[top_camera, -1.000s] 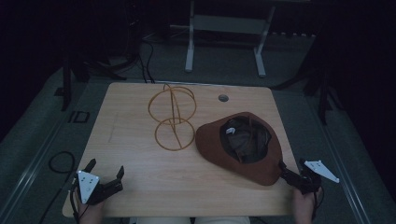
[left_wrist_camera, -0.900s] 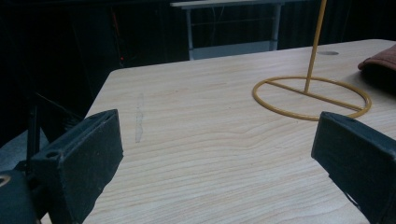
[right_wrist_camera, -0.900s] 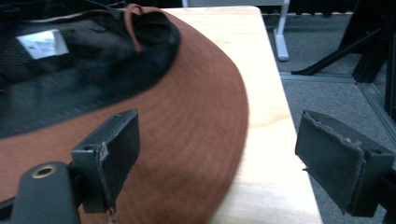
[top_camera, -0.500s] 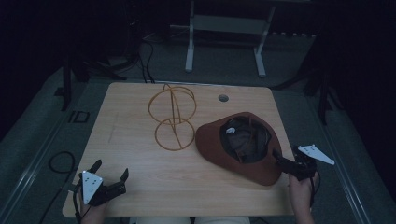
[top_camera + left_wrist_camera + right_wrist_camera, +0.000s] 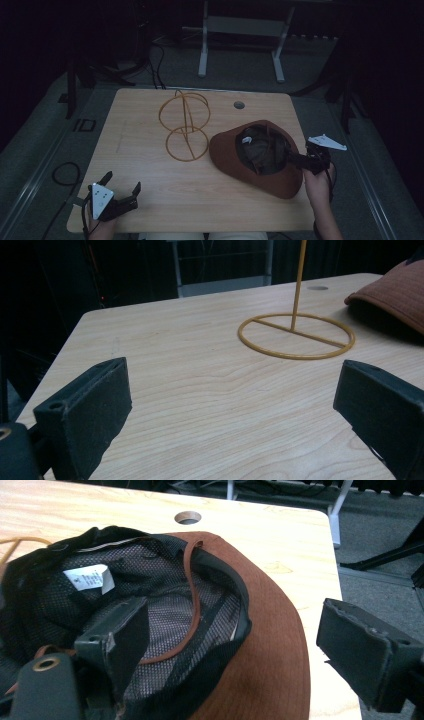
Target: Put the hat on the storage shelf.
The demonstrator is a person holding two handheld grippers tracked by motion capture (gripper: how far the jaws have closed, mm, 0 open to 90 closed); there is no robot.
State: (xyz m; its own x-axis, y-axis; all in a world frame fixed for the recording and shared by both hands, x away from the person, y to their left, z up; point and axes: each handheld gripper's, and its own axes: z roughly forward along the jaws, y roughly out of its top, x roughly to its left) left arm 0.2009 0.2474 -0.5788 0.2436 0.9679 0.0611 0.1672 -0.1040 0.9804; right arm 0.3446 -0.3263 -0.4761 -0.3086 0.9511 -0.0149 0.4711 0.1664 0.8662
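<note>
The hat (image 5: 260,157) lies upside down on the table (image 5: 150,165), just right of the stand (image 5: 185,127), its hollow crown facing up and its brim spread flat on the wood. The right gripper (image 5: 300,161) sits at the hat's right brim edge, jaws spread wide and gripping nothing; in the right gripper view one jaw hangs over the crown opening while the other stands outside the brim, so the brim and crown wall run between them. The hat (image 5: 240,645) thus lies directly ahead of this gripper. The left gripper (image 5: 122,192) rests far left of the hat, near the table's front edge, also spread and empty, so the right is plainly nearer.

The hat is brown with a felt-like surface, lined in black mesh with a white label (image 5: 87,577) and a thin brown cord (image 5: 192,605). The stand is thin yellow wire: a flat ring base (image 5: 296,336), an upright rod and looped hoops above.
</note>
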